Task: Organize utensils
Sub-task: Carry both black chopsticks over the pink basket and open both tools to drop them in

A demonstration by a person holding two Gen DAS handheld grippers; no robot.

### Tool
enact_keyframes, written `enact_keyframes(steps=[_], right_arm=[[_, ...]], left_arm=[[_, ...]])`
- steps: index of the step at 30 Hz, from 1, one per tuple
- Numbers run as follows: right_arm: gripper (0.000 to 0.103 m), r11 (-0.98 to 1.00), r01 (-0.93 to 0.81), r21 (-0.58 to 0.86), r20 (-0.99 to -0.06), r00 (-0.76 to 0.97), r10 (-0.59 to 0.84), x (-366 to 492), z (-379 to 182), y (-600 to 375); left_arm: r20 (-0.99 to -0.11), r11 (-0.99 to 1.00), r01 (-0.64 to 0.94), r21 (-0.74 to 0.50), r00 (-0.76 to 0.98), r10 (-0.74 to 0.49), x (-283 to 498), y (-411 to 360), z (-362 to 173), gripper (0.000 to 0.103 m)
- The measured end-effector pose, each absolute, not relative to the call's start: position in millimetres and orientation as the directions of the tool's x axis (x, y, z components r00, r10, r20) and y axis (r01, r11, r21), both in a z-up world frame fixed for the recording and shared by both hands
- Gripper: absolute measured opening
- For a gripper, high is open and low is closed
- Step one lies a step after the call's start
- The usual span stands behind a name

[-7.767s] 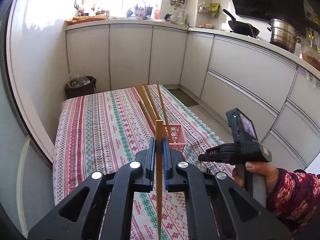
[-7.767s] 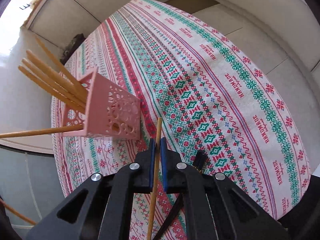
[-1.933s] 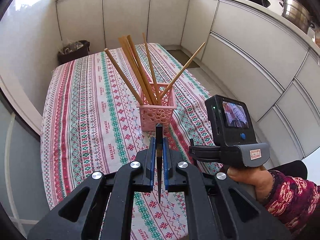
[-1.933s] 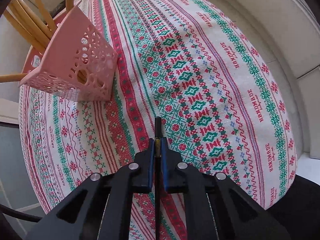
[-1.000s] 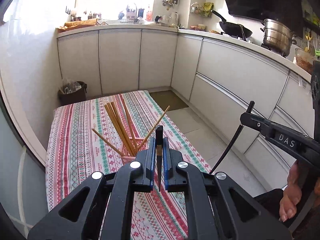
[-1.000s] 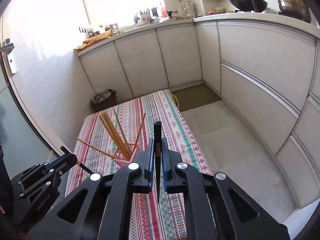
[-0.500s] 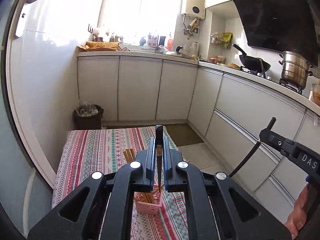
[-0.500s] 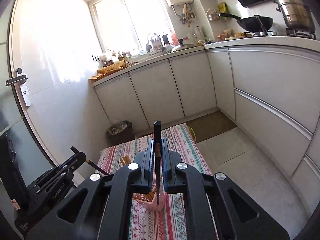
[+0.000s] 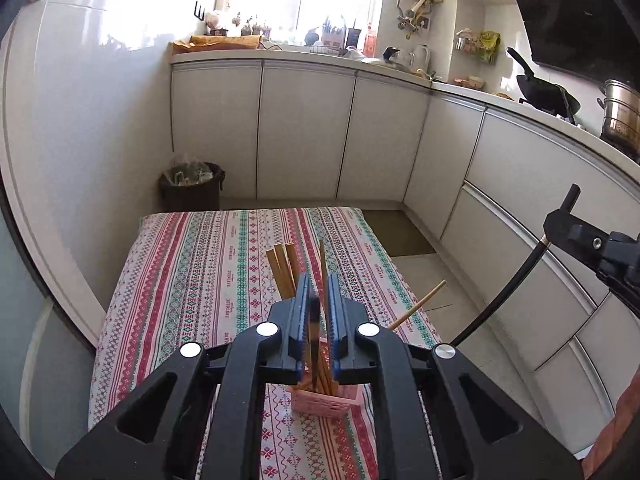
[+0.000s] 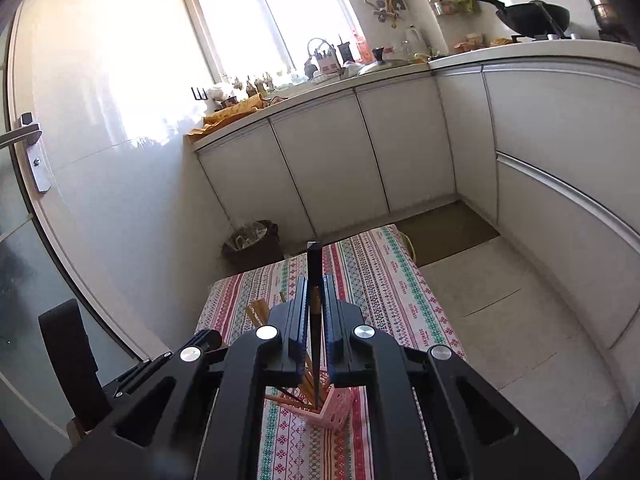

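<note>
**A:** Where do things stand?

**B:** My left gripper (image 9: 318, 312) sits low in the centre of its frame, directly over the pink perforated plastic holder (image 9: 324, 400). Its jaws are opening, and the dark-tipped chopstick (image 9: 314, 332) between them looks to be slipping free toward the wooden chopsticks (image 9: 284, 270) already standing in there.

**A:** And the other one?

**B:** My right gripper (image 10: 316, 308) is clamped tight on a second slim dark chopstick (image 10: 314, 264), upright at mid-frame, above the same holder, which shows at the lower centre on the striped red, green and white tablecloth (image 10: 384, 280).

**A:** Advice?

**B:** I'd let the left stick drop cleanly, keep the right one vertical and line its lower tip over the opening before easing the grip. The holder looks light, so I'd avoid nudging it.
</note>
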State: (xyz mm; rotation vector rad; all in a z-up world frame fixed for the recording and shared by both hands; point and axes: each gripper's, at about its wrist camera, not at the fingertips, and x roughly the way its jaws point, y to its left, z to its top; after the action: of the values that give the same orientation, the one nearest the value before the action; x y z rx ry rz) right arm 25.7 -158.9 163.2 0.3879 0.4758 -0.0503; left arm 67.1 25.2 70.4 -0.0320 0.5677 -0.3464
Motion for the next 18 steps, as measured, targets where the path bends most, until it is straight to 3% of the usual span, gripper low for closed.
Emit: enact_keyframes(steps=[3, 11, 18], right_arm=[[0.007, 0.926, 0.137, 0.351, -0.463, 0.886, 0.044, 29, 159, -157], [0.007, 0.941, 0.117, 0.318, -0.465, 0.884, 0.047, 43, 150, -140], [0.008, 0.945, 0.079, 0.316, -0.475, 0.876, 0.086, 72, 116, -122]], left_arm=[[-0.488, 0.942, 0.307, -0.137, 0.807, -0.333, 61, 34, 79, 0.021], [-0.407, 0.951, 0.277, -0.137, 0.859, -0.309, 43, 51, 106, 0.025], [-0.423, 0.963, 0.236, -0.131, 0.865, -0.27, 49, 61, 101, 0.026]])
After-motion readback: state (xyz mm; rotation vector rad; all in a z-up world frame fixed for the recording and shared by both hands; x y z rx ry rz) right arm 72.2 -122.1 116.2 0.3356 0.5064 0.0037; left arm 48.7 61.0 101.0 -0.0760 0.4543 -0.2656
